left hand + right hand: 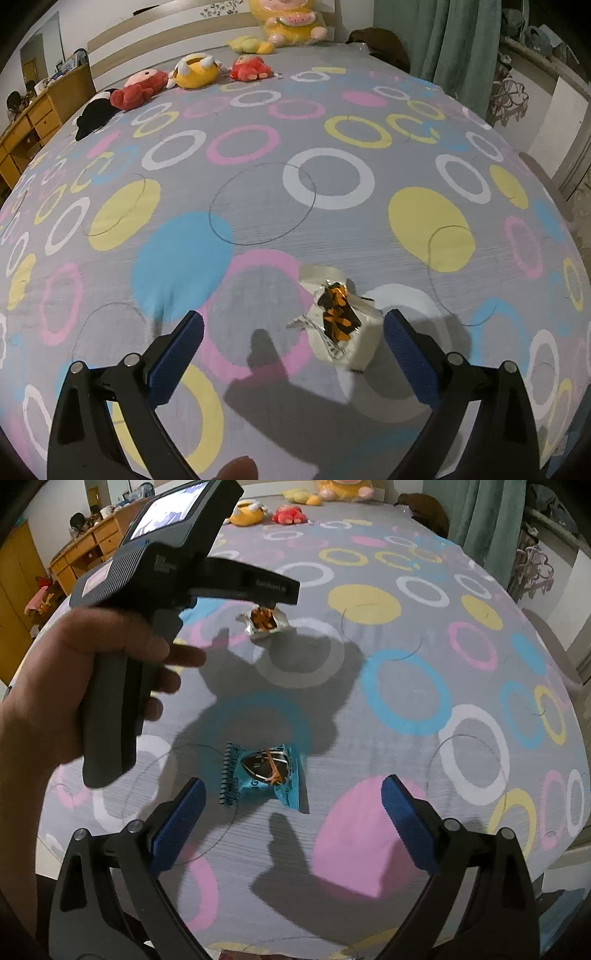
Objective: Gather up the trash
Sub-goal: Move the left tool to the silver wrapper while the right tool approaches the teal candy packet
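A crumpled silver wrapper (338,319) with orange and black print lies on the patterned bed sheet (258,206). My left gripper (293,325) hangs open over it, with the wrapper just inside the right blue finger (408,354). In the right wrist view the same silver wrapper (264,622) lies under the nose of the hand-held left gripper device (173,565). A blue snack packet (264,775) lies flat nearer the bed's edge. My right gripper (293,801) is open just short of it, and nothing is between its fingers.
Several plush toys (192,72) line the far side of the bed, with a large yellow one (291,22) at the headboard. A wooden desk (33,114) stands at left, and a green curtain (436,40) hangs at right. A hand (85,672) grips the left device.
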{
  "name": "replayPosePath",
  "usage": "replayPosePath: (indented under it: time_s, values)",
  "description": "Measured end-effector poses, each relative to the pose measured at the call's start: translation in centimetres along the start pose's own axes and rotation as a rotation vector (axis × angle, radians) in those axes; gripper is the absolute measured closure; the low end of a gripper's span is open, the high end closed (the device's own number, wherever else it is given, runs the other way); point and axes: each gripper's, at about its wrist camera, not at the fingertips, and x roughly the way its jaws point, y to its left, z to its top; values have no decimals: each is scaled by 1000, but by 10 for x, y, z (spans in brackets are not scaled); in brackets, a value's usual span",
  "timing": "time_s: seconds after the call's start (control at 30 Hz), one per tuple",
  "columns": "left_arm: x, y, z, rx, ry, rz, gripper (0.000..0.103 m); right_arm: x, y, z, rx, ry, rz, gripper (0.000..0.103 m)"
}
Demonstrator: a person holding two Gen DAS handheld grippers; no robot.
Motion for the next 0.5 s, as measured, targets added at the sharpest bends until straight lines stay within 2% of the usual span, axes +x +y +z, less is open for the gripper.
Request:
replayPosePath:
  time_s: [0.5]
  values:
    - [39,-8,8,18,74,1,8,25,4,6,-1,54,18,10]
